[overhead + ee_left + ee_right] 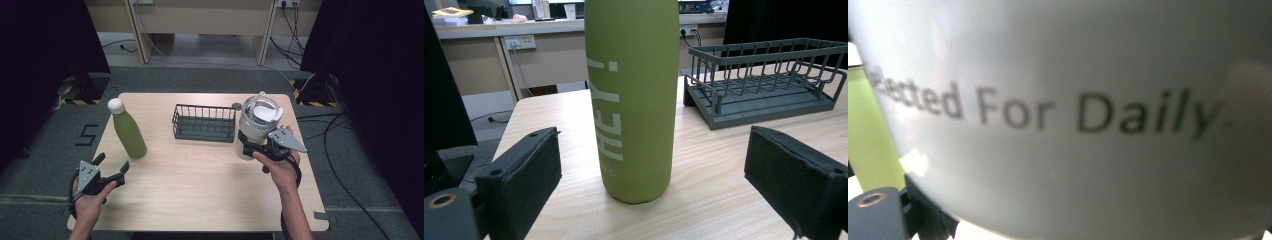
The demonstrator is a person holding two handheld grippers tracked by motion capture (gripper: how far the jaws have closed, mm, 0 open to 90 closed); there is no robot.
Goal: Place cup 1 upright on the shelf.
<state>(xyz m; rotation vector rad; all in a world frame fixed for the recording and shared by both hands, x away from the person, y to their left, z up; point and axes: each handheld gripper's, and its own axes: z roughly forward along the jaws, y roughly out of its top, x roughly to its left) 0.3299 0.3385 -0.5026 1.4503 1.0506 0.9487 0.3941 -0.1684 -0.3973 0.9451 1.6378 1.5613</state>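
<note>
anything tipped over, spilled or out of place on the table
Nothing stands out. The green metal bottle stands upright, the dark wire basket sits level, and the white lidded tumbler is upright in the right claw. No spills.

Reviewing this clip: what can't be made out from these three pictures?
- Right tongs: in the high view the hand and the white tumbler hide the tips; in the right gripper view the tumbler's wall covers them.
- Tumbler print: first word cut off by the curve, blurred.
- Green bottle: top cut off by the upper edge in the left gripper view.
- Small round thing behind the wire basket: too small to identify.
</note>
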